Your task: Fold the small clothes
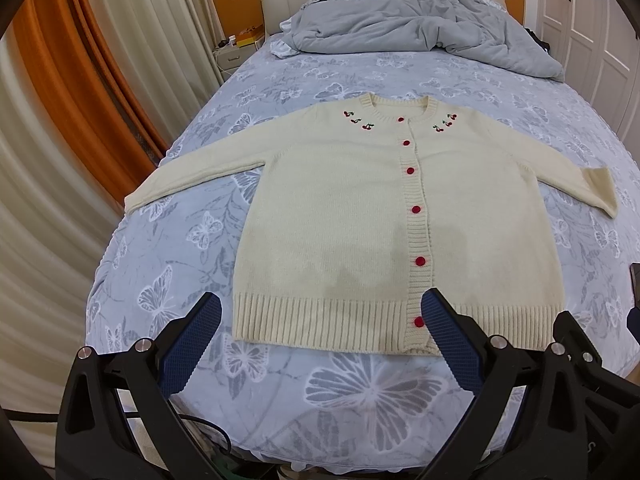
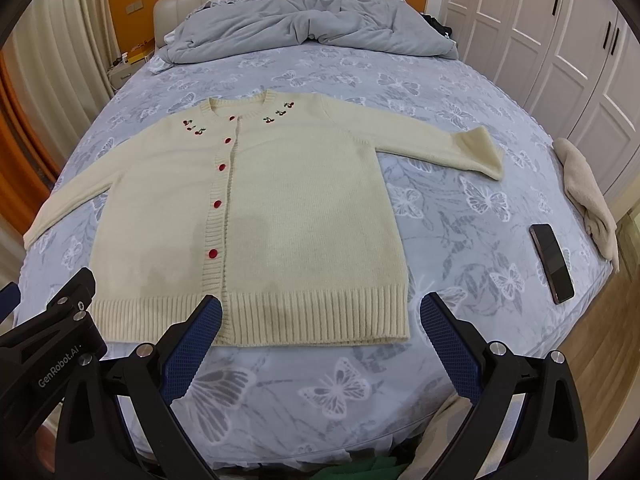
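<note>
A: How do the left tongs [image 1: 320,312] stand?
B: Spread wide and empty, blue ribbed pads [image 1: 450,340] facing each other low in the frame on black plastic arms.
A: And the right tongs [image 2: 320,312]?
B: Likewise gaping, gripping nothing. The left tool's black body shows at the lower left of the right wrist view.

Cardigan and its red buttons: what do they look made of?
The cardigan looks like soft cream knit, probably wool or acrylic: ribbed hem and button band, slightly fuzzy matte surface. The red buttons look matte, possibly fabric-covered or plastic; too small to tell.
</note>
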`<state>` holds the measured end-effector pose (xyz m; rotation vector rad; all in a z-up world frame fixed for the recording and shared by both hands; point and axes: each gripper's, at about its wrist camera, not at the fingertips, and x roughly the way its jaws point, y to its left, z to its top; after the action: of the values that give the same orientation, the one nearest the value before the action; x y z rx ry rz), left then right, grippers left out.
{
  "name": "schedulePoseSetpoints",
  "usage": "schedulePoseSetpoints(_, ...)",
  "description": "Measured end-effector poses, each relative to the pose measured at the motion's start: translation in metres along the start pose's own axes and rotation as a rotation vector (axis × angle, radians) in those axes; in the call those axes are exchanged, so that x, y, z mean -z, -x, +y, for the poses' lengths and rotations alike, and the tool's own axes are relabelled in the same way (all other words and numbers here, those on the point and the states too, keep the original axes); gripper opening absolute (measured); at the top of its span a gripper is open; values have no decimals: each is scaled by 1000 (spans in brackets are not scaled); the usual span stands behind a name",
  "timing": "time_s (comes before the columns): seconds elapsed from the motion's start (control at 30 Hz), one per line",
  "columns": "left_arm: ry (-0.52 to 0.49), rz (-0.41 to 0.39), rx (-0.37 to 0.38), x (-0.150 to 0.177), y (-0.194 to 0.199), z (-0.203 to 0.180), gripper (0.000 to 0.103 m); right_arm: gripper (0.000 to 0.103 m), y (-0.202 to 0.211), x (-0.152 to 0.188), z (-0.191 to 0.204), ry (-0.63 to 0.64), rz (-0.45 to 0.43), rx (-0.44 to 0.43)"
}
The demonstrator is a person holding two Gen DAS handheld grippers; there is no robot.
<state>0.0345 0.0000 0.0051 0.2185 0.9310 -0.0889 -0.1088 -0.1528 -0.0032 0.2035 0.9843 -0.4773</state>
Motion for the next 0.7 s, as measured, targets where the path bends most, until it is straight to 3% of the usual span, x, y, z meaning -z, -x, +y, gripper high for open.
schedulePoseSetpoints(0.7,-13,26,-14,-1,-16,-6,98,98,-17,1,-1,-9,47,1)
